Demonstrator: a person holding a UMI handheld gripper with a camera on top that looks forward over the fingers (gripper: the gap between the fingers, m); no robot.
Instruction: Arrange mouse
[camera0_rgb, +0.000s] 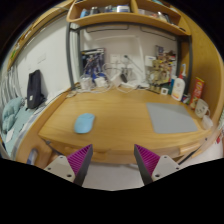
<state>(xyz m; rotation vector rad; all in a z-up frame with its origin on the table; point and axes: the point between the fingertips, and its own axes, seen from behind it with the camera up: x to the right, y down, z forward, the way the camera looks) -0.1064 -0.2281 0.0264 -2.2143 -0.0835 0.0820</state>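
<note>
The gripper (113, 163) hangs above the near edge of a wooden desk (120, 110), its fingers spread wide with nothing between them — the magenta pads (80, 158) show on their inner faces, and only bare desk edge lies in the gap.

The mouse (84, 123), pale blue, sits on the desk ahead of the left finger, well beyond its tip and a little to its outer side. Off to the right, ahead of the right finger and farther back, lies a grey-blue mat (168, 118), well apart from the mouse.

Along the back of the desk stands a row of small clutter — too small to tell apart — with a white box (178, 88) and an orange thing (198, 89) at the right end. A wooden shelf (125, 17) runs above, against a white wall. At the far left a black bag (36, 88) hangs or leans beside the desk, with some pale green cloth (14, 122) below it
</note>
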